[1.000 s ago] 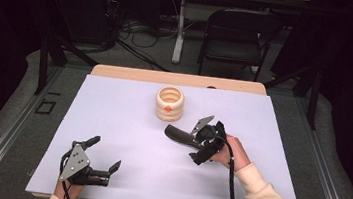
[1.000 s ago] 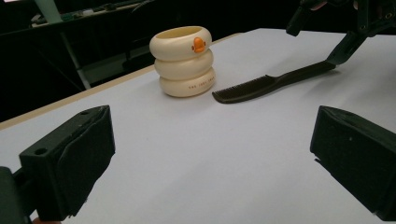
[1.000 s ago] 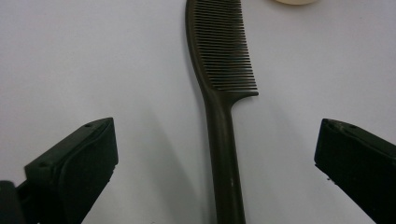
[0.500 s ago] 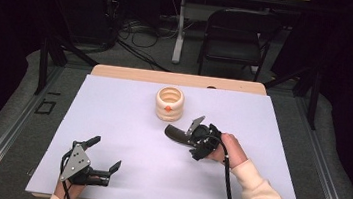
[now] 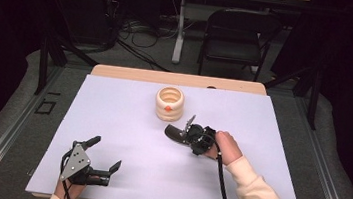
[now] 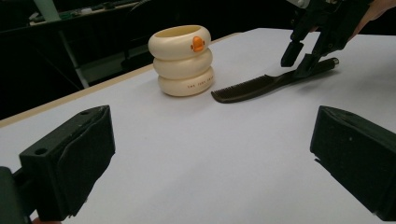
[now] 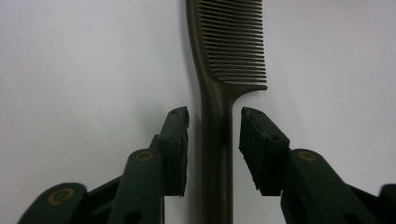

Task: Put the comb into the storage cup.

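A white table (image 5: 111,122) carries one cream holder (image 5: 169,104), one dark comb (image 5: 174,133) and two hand-held grippers. The holder, built like three stacked rings with a small orange mark on its upper ring, stands upright toward the table's far edge, open at the top. The comb lies flat just in front of the holder and slightly to its right, apart from it, teeth end nearest the holder.

The comb is dark brown, with one long straight handle and a single row of fine, close-set teeth along one side of its head.

The right gripper (image 5: 187,127) sits over the comb's handle, a hand (image 5: 228,146) and pale sleeve behind it. Its own view brings what the high view cannot: the handle runs straight up between the two pads (image 7: 175,149), which stand narrowly apart on either side of it with a sliver of table visible at each, so they straddle the handle without clamping it.

The left gripper (image 5: 103,155) rests well in front of the holder, near the table's front left corner, its jaws spread wide on nothing. Its view adds a low side look: faint lettering on the holder's bottom ring, and the comb's teeth pointing toward the camera.
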Action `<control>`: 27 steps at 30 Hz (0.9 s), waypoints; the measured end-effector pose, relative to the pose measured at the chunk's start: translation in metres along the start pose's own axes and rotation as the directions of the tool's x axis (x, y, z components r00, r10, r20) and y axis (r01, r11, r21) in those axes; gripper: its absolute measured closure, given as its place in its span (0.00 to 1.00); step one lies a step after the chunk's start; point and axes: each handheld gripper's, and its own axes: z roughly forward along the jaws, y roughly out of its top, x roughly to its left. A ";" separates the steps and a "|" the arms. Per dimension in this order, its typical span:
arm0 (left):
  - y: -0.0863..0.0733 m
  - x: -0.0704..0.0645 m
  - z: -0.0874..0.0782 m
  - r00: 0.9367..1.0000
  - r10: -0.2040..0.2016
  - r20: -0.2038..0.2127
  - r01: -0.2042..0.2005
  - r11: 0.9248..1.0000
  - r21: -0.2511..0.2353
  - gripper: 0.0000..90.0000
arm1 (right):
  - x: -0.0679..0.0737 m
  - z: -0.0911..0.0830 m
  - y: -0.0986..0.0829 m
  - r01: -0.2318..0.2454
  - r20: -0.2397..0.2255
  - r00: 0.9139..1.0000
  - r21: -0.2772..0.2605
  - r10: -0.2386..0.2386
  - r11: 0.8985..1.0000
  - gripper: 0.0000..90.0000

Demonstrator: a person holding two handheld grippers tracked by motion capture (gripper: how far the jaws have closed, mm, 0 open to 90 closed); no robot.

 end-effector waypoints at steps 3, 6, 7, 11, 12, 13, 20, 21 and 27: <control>0.000 0.000 0.000 1.000 0.000 0.001 0.000 1.000 0.001 0.00 | -0.001 0.003 0.001 0.001 -0.009 1.000 0.021 -0.001 1.000 0.72; 0.000 0.000 0.000 1.000 -0.001 0.001 0.001 1.000 0.001 0.00 | -0.003 0.007 0.002 -0.005 -0.014 1.000 0.027 0.006 1.000 0.74; 0.000 0.000 0.000 1.000 -0.002 0.001 0.002 1.000 0.000 0.00 | -0.003 0.008 0.002 -0.005 -0.018 1.000 0.034 0.005 0.999 0.74; 0.000 0.000 0.000 1.000 0.000 0.002 0.000 1.000 0.000 0.00 | -0.005 0.012 0.002 -0.014 -0.023 1.000 0.039 0.015 0.999 0.76; 0.000 0.000 0.000 1.000 0.000 0.002 0.000 1.000 0.000 0.00 | -0.006 0.013 0.002 -0.020 -0.024 0.999 0.045 0.021 0.999 0.76; 0.000 0.000 0.000 1.000 -0.001 0.003 0.001 1.000 0.000 0.00 | -0.006 0.014 0.002 -0.021 -0.024 0.999 0.047 0.022 0.999 0.76; 0.000 0.000 0.000 1.000 0.002 0.001 -0.002 1.000 0.000 0.00 | -0.008 0.017 0.001 -0.031 -0.042 0.999 0.056 0.033 0.998 0.80; 0.000 0.000 0.000 1.000 0.002 0.001 -0.002 1.000 0.000 0.00 | -0.008 0.017 0.001 -0.026 -0.041 0.999 0.055 0.028 0.998 0.80; 0.000 0.000 0.000 1.000 0.003 -0.001 -0.003 1.000 -0.001 0.00 | -0.006 0.014 0.001 -0.011 -0.030 0.999 0.051 0.012 0.999 0.80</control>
